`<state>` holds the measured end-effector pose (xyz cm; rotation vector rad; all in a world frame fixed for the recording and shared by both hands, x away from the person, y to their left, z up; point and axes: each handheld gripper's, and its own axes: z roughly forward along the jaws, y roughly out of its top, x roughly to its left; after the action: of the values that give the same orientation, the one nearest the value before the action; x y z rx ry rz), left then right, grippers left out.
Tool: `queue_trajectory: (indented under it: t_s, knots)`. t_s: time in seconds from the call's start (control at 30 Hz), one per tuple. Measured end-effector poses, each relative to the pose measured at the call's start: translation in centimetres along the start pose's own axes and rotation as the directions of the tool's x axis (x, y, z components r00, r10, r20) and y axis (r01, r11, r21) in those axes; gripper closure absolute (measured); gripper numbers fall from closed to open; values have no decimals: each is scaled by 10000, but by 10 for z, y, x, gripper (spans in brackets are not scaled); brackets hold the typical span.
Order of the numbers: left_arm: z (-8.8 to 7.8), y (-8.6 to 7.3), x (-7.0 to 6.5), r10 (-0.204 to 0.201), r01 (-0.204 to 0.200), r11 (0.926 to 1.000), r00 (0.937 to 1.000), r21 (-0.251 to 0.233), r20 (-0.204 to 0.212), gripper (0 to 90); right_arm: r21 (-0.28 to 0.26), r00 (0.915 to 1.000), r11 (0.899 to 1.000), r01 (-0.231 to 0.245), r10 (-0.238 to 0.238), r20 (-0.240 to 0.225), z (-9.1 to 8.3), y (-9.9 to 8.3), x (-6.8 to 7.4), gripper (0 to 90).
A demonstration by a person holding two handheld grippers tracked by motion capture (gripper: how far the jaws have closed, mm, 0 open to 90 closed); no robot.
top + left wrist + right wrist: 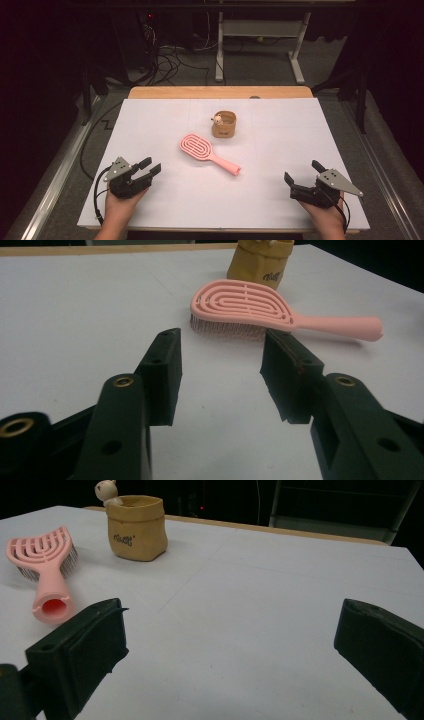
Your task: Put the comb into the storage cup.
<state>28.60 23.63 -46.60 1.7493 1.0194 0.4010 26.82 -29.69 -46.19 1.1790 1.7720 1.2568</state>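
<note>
Pink hairbrush (pixel 209 153) lay untouched on tabletop (pixel 280 200); left tool (pixel 148 167) part-open, right tool (pixel 303 172) wide open, both empty.

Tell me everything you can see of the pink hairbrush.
The hairbrush is pink and looks like plastic. Its oval head is cut through with looped slots, and a straight handle ends in a hollow, open tip. It lies flat on the white table cover, bristles down, near the middle. In the high view the head points to the far left and the handle to the near right. The tan pouch stands just beyond it, apart from it. Nothing but the cover touches it; both grippers are well short of it.
</note>
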Motion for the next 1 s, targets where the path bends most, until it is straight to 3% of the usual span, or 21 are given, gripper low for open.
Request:
queue_trajectory:
  t_s: [0.37, 0.5, 0.53, 0.77, 0.87, 1.0]
  knots:
    - [8, 2, -13, 593, -623, 9967, 9966, 518, 570, 900, 16, 10000, 10000, 25, -24, -13, 0, 0, 0, 13]
    - [11, 4, -17, 534, -579, 9966, 9956, 580, 764, 900, 44, 10000, 10000, 13, -13, 32, 0, 0, 1, 14]
    - [14, 6, -18, 217, -265, 9986, 9945, 463, 1026, 900, 42, 10000, 10000, 22, -22, -9, 0, 0, 2, 14]
    - [29, 16, -23, 8, -62, 9986, 9947, 520, 1025, 900, 3, 10000, 10000, 63, -63, -9, -2, 0, 2, 15]
    - [41, 27, -30, -255, 207, 9990, 9915, 389, 1278, 900, -68, 10000, 10000, 14, -14, -35, -3, 0, 1, 15]
    - [59, 42, -46, 301, -374, 9978, 9911, 547, 1299, 900, -71, 10000, 10000, -23, 23, -24, -3, 0, -1, 16]
